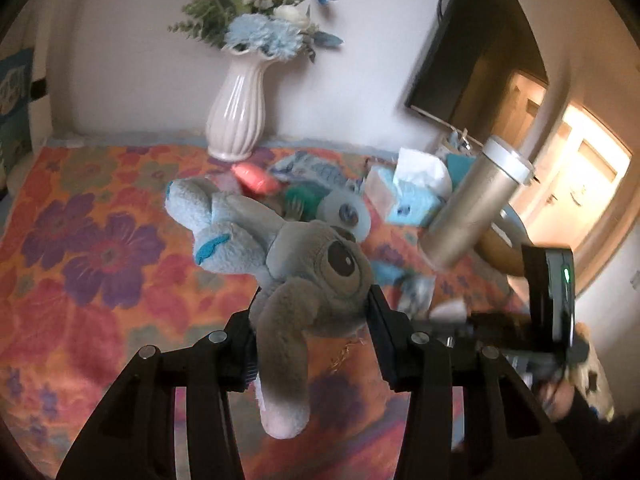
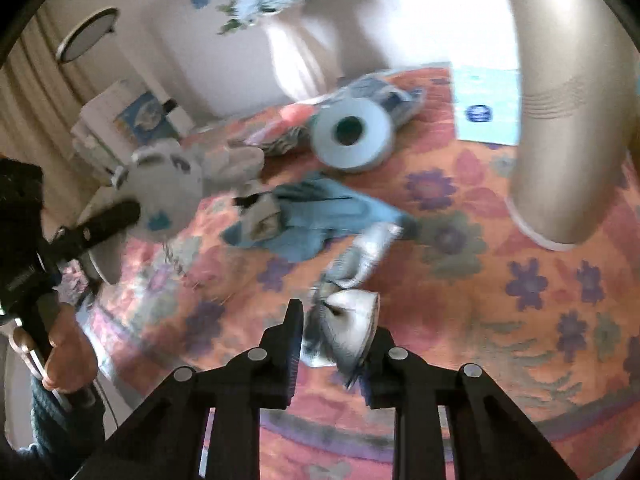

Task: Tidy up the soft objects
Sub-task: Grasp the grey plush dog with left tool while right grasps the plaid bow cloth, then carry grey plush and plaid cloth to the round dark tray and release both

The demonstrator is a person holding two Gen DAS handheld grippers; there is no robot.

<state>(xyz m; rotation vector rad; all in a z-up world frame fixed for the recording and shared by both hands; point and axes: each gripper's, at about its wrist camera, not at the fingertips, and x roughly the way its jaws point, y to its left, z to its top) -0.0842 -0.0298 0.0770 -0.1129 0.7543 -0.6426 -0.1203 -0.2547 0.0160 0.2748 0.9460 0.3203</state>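
Observation:
My left gripper (image 1: 312,316) is shut on a grey and light-blue plush toy (image 1: 304,264) and holds it by the head above the flowered tablecloth (image 1: 80,248). The plush also shows at the left of the right wrist view (image 2: 172,188), in the other gripper. My right gripper (image 2: 336,332) is shut on a crumpled grey-blue and white soft cloth item (image 2: 348,320), lifted slightly off the cloth. A blue cloth (image 2: 316,216) lies on the table just beyond it.
A white vase of blue flowers (image 1: 236,116) stands at the back wall. A toilet paper roll (image 2: 352,132), a tissue pack (image 1: 412,192), a tall gold flask (image 1: 472,212) and packets lie at the back right. The flask (image 2: 568,100) looms close right.

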